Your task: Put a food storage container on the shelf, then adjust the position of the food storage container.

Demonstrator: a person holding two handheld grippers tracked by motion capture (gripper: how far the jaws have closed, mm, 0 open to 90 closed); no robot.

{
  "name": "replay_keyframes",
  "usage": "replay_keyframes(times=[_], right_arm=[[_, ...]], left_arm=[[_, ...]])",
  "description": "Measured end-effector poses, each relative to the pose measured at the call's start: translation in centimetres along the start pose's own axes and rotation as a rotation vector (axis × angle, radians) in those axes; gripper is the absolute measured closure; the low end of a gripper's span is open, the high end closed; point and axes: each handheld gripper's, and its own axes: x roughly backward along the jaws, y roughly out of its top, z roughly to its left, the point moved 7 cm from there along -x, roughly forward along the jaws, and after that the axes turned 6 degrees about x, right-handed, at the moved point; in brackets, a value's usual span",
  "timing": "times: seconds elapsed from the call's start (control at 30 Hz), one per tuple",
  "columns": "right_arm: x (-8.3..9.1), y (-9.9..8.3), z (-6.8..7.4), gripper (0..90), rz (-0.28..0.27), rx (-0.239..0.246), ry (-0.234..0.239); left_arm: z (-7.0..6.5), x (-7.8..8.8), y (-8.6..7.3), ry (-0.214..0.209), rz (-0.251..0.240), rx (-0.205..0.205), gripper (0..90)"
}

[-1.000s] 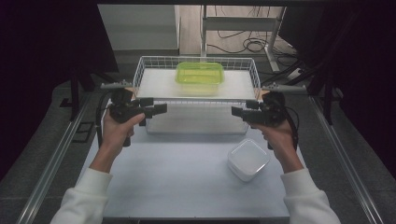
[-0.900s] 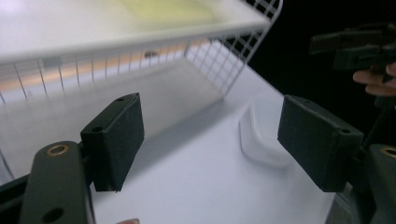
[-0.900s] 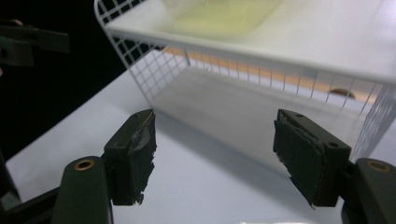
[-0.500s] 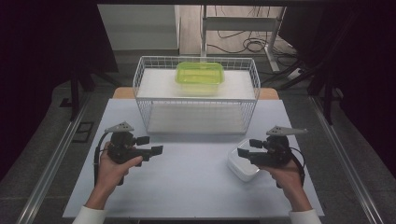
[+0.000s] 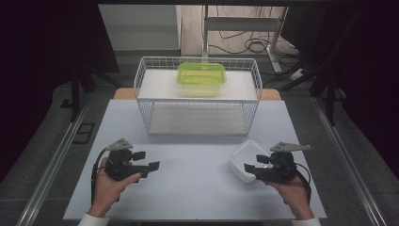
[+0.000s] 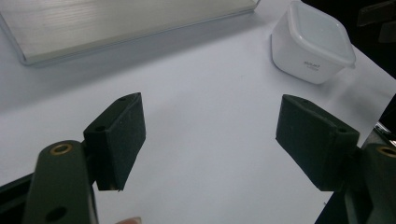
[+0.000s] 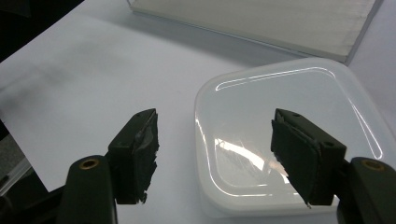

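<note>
Both hand-held grippers, left (image 5: pixel 154 165) and right (image 5: pixel 248 167), gape over white tabletop (image 5: pixel 197 160) amid dark room.

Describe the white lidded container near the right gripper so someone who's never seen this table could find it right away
Start at the wire basket standing at the far middle of the white table. Come toward the person from its right front corner to the white container, a squarish tub with rounded corners and a translucent lid, just ahead of the right gripper. Unlike the green container in the basket, it sits on the bare tabletop.
</note>
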Motion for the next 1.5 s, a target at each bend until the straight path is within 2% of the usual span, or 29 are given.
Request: replay_keyframes(times=[0.07, 0.27, 0.3, 0.43, 0.6, 0.7, 0.77, 1.13, 1.5], right_arm=[[0.2, -0.1, -0.1, 31.8, 0.002, -0.007, -0.004], [0.3, -0.4, -0.8, 31.9, 0.023, -0.016, -0.029], [0.4, -0.6, -1.1, 31.9, 0.035, -0.026, -0.048], [0.5, -0.9, -1.3, 31.9, 0.057, -0.036, -0.058], [0.8, -1.1, -1.7, 32.7, 0.069, -0.040, -0.064], [0.8, -1.2, -1.8, 34.4, 0.078, -0.041, -0.044], [0.9, -1.3, -1.8, 37.7, 0.083, -0.042, -0.032], [2.0, -2.7, -1.7, 51.1, 0.145, -0.001, -0.036], [1.8, -4.7, -1.5, 76.1, 0.273, 0.063, 0.000]], left_arm=[[0.1, 0.0, 0.0, 0.015, -0.002, 0.000, 21.9], [0.4, -0.2, 0.0, 0.014, 0.006, 0.005, 21.4], [0.5, -0.4, -0.2, 0.013, 0.018, 0.005, 21.4], [0.6, -1.0, -0.6, 0.025, 0.039, 0.008, 20.3], [0.5, -1.1, -0.7, 0.021, 0.045, 0.004, 20.0], [0.6, -1.1, -0.8, 0.013, 0.050, 0.010, 20.1], [0.7, -1.0, -0.8, -0.012, 0.049, 0.030, 20.0], [0.7, -0.8, -0.9, -0.014, 0.051, 0.028, 20.1], [0.6, -1.3, -1.3, -0.012, 0.073, 0.033, 20.3]])
